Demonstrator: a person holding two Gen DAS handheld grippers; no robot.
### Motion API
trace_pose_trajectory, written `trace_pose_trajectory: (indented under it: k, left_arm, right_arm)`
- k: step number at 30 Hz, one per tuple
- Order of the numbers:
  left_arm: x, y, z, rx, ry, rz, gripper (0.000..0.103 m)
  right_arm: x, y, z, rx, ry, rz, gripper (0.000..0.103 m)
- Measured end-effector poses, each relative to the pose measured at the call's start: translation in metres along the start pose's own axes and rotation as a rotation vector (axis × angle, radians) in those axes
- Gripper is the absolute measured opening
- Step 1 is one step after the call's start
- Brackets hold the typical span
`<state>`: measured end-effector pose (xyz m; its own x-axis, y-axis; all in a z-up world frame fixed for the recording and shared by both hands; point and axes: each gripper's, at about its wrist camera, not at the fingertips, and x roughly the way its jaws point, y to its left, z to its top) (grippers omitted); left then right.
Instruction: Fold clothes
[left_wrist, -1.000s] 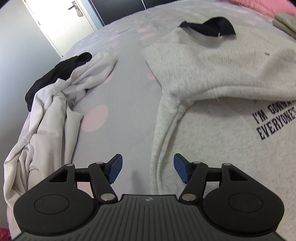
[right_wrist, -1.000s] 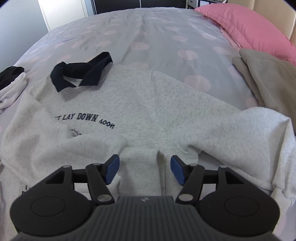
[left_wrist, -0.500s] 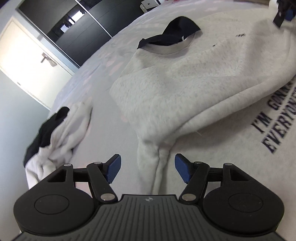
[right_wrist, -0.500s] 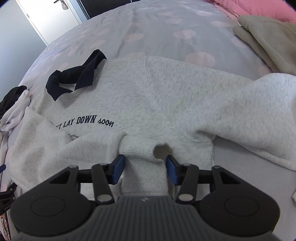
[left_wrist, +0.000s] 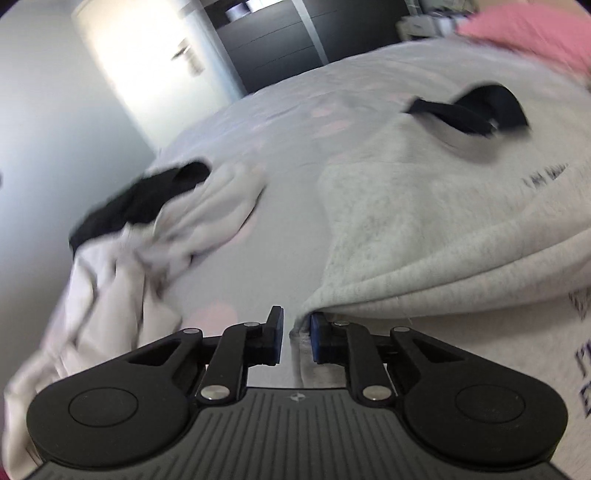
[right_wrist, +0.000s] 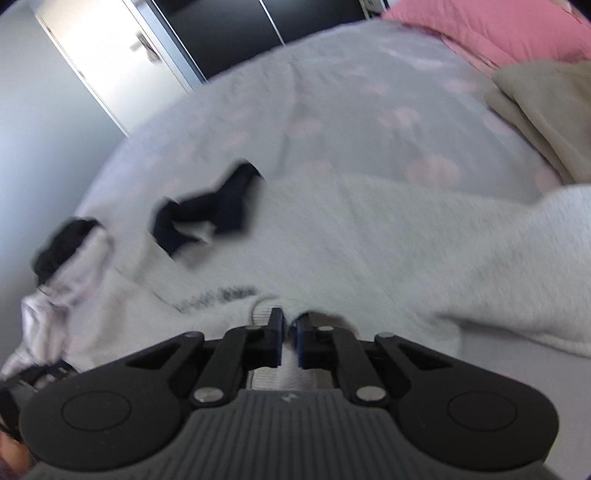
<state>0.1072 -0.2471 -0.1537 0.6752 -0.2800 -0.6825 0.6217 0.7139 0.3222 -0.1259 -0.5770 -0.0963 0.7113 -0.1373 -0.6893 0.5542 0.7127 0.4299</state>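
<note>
Left wrist view: left gripper (left_wrist: 294, 338) closing on the grey sweatshirt (left_wrist: 424, 221) edge at lower centre — right gripper (right_wrist: 289, 341) closing on its ribbed cuff (right_wrist: 264, 312), sweatshirt spread across the spotted bed (right_wrist: 332, 122).

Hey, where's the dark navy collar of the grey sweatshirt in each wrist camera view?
Left wrist view: dark navy collar sits upper right, beyond the sleeve edge.
Right wrist view: the collar sits left of centre, mid-height.
Shared landmark: the crumpled white-and-black garment lies left of the collar in both views.
</note>
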Motion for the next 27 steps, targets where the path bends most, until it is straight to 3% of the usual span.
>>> trace_pose_trajectory:
  k: [2, 4, 8, 12, 14, 17, 18, 20, 22, 27]
  left_arm:
    - [0.004, 0.007, -0.002, -0.054, 0.029, -0.022, 0.014]
    - [0.008, 0.006, -0.006, -0.048, 0.049, -0.034, 0.014]
    - [0.009, 0.004, -0.007, 0.019, 0.091, -0.063, 0.015]
    - [0.006, 0.017, -0.001, 0.039, 0.172, -0.121, 0.034]
    - [0.002, 0.025, 0.001, 0.047, 0.218, -0.150, 0.035]
    - [-0.015, 0.040, 0.007, 0.034, 0.235, -0.216, 0.046]
    - [-0.021, 0.046, 0.012, 0.018, 0.230, -0.245, 0.049]
    - [-0.031, 0.055, 0.026, -0.022, 0.214, -0.290, 0.052]
    - [-0.035, 0.061, 0.045, -0.065, 0.190, -0.312, 0.062]
    - [-0.005, 0.045, 0.104, -0.145, 0.196, -0.312, 0.062]
  right_arm:
    - [-0.014, 0.012, 0.007, -0.012, -0.055, 0.060, 0.008]
    - [-0.018, 0.019, 0.008, -0.047, -0.049, 0.059, 0.008]
    - [-0.001, 0.006, -0.007, -0.048, 0.061, -0.015, 0.008]
    - [0.017, -0.008, -0.023, -0.046, 0.172, -0.090, 0.008]
    - [0.025, -0.012, -0.027, -0.057, 0.234, -0.124, 0.008]
    - [0.026, -0.013, -0.029, -0.061, 0.289, -0.140, 0.024]
    - [0.024, -0.013, -0.029, -0.063, 0.294, -0.142, 0.034]
    - [0.016, -0.016, -0.025, -0.054, 0.272, -0.128, 0.039]
    - [0.009, -0.020, -0.019, -0.028, 0.241, -0.125, 0.049]
    - [0.012, -0.034, -0.008, 0.050, 0.214, -0.131, 0.052]
